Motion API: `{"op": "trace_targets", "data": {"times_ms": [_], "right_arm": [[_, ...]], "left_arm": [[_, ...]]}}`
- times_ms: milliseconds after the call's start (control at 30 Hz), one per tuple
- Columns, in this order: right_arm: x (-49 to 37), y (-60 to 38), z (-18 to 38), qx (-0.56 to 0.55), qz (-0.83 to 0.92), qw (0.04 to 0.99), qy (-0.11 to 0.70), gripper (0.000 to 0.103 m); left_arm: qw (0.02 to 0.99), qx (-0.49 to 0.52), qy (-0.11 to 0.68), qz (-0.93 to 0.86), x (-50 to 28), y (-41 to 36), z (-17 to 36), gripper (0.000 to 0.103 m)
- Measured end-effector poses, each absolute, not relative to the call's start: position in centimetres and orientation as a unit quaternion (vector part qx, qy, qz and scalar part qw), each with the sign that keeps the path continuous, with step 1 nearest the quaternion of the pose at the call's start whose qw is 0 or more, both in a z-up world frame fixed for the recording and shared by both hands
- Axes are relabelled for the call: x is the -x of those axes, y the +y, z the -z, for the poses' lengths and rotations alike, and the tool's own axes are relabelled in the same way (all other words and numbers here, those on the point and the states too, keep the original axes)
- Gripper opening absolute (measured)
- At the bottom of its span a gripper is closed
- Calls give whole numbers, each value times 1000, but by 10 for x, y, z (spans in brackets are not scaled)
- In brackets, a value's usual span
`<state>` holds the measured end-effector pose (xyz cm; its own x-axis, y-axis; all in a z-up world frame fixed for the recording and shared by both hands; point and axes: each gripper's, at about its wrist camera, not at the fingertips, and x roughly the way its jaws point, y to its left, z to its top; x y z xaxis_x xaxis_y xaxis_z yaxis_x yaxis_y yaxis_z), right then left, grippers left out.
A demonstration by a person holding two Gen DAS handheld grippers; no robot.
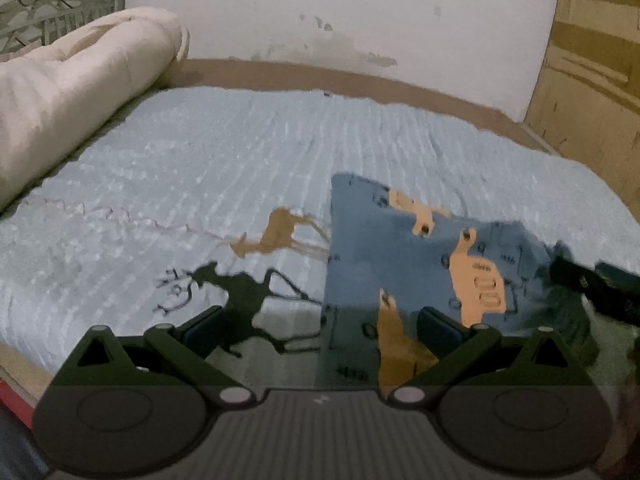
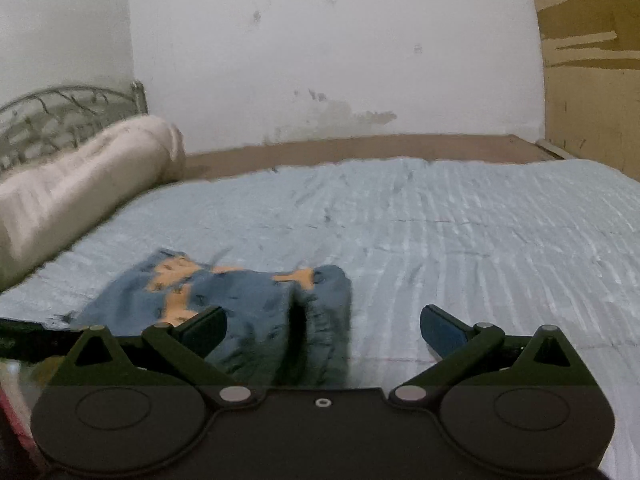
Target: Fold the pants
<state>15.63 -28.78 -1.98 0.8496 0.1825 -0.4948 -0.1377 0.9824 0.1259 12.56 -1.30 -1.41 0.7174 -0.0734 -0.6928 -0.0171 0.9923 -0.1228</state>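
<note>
The pants (image 1: 400,248) are small, blue with orange prints, folded into a flat bundle on the light blue bedspread (image 1: 240,160). In the left wrist view they lie ahead and to the right of my left gripper (image 1: 320,328), which is open and empty with its right finger over the cloth. In the right wrist view the pants (image 2: 248,300) lie just ahead and left of centre; my right gripper (image 2: 324,324) is open and empty above their near edge. The right gripper's dark body (image 1: 592,284) shows at the right edge of the left wrist view.
A rolled cream blanket (image 1: 80,92) lies along the bed's left side by a metal headboard (image 2: 60,116). A white wall (image 2: 320,60) stands behind the bed and a wooden wardrobe (image 1: 588,80) at the right. Deer prints (image 1: 248,296) mark the bedspread.
</note>
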Motion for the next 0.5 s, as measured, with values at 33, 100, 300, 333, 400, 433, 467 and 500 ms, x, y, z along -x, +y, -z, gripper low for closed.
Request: {"op": "trace_targets", "data": {"times_ms": [33, 100, 300, 333, 400, 433, 467, 500], "right_arm": [[-163, -289, 23, -42, -76, 959, 269, 102], [-173, -295, 31, -55, -63, 953, 291, 102], [-176, -301, 43, -77, -60, 947, 305, 102], [-176, -300, 44, -75, -59, 947, 305, 102], [-177, -301, 44, -77, -60, 946, 308, 102], [-179, -301, 44, -79, -61, 946, 309, 102], [-179, -302, 45, -83, -62, 945, 310, 102], [-179, -303, 45, -85, -63, 945, 310, 102]], "left_arm": [[923, 58, 380, 14, -125, -14, 17, 102], [924, 59, 377, 13, -122, -14, 20, 102], [925, 54, 375, 9, -122, -15, 22, 102], [926, 53, 375, 8, -121, -16, 22, 102], [926, 53, 374, 7, -121, -16, 22, 102], [926, 53, 374, 6, -121, -16, 22, 102], [926, 53, 375, 6, -121, -16, 22, 102], [926, 53, 375, 5, -120, -17, 22, 102]]}}
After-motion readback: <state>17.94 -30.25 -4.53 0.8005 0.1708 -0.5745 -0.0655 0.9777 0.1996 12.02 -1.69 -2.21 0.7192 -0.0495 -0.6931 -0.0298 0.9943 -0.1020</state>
